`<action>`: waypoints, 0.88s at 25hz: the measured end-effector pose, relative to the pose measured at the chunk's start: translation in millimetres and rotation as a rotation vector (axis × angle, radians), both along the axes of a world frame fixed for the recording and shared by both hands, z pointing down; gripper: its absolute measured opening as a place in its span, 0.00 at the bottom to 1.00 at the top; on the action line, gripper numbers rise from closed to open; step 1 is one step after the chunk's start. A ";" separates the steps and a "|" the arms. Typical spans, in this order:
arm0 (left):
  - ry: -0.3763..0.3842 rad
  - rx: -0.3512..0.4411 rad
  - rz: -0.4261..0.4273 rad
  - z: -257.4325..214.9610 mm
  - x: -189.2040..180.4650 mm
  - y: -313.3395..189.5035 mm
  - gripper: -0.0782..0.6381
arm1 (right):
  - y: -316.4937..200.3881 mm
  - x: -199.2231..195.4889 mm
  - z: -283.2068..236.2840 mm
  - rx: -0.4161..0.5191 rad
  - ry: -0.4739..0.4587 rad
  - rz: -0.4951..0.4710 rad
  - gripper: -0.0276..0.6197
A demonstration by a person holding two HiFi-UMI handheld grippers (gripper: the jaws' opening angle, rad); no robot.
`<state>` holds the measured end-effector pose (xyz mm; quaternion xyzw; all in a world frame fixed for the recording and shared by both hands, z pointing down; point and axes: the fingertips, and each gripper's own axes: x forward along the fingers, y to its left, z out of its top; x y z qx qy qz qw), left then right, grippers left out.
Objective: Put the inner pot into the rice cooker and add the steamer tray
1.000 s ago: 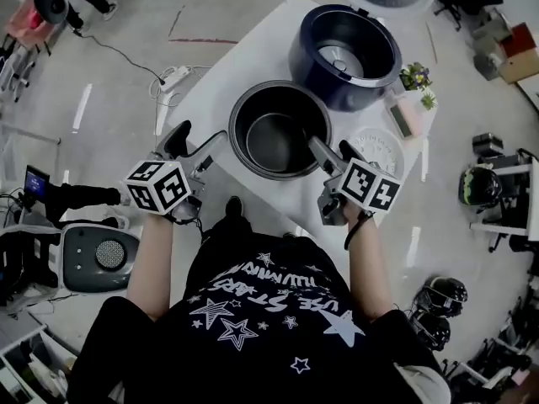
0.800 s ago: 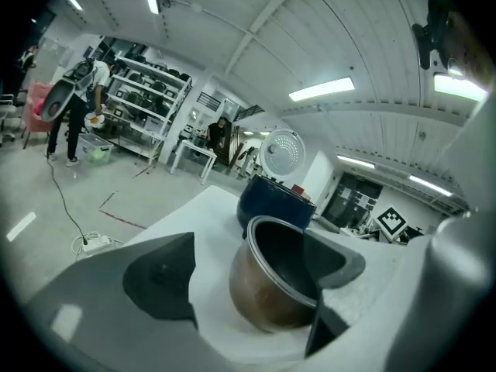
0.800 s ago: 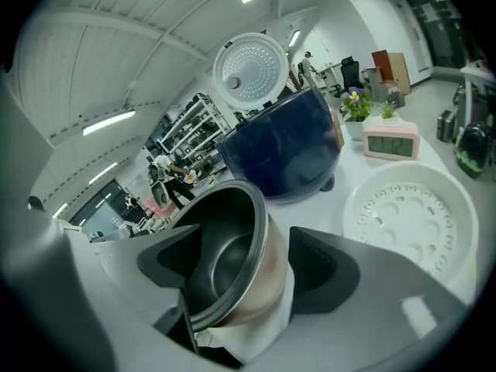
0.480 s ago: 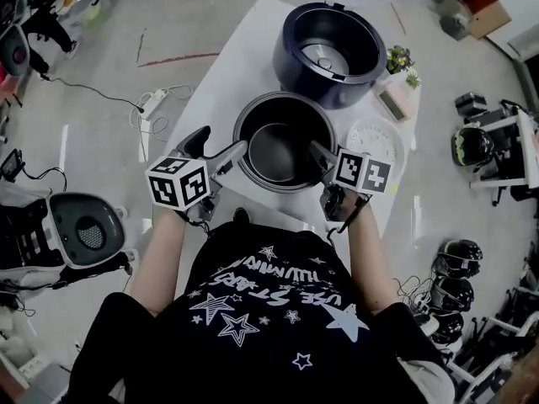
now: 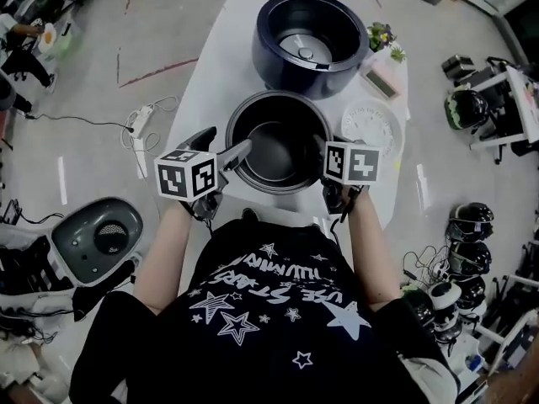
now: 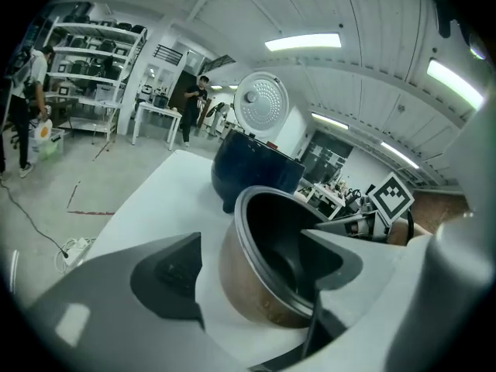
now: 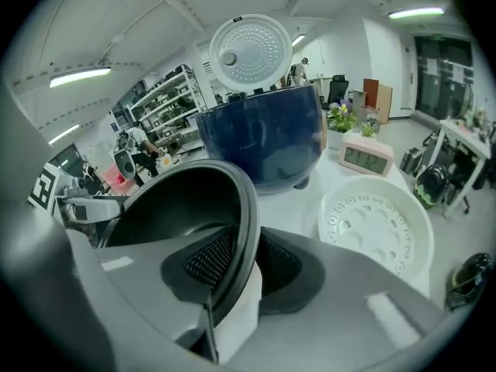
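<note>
The inner pot stands upright on the white counter, just in front of the rice cooker and outside it. The dark blue cooker is open, with its lid raised behind the body and its cavity exposed. The white perforated steamer tray lies flat on the counter, just beside the pot on the person's right. A small clock sits beyond the tray.

Left gripper: its fingers are spread wide and straddle the pot's left rim. One finger is inside the bowl. The other is outside, with a strip of bare counter showing between it and the pot wall. No grip on this side.

Right gripper: its fingers have just been closing and now pinch the pot's right rim. The mesh-faced pad is inside the wall and the opposite pad is outside. The inner pad lies against the wall. Contact of the outer pad appears complete, though the rim's lip partly hides it.

The base of the pot rests on the counter.
</note>
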<state>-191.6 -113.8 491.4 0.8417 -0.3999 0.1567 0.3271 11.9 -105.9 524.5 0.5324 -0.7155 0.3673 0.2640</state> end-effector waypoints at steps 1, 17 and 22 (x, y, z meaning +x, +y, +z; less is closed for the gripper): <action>-0.008 -0.010 0.004 2.2 2.2 -1.7 0.66 | -0.9 1.1 -0.4 0.005 0.017 0.003 0.23; -0.108 -0.056 0.063 24.5 9.7 -2.4 0.35 | -3.9 -2.9 -15.4 0.082 0.096 0.030 0.20; -0.086 -0.127 0.005 30.9 -5.4 -3.4 0.25 | -7.1 -18.1 -30.4 0.135 0.146 -0.024 0.21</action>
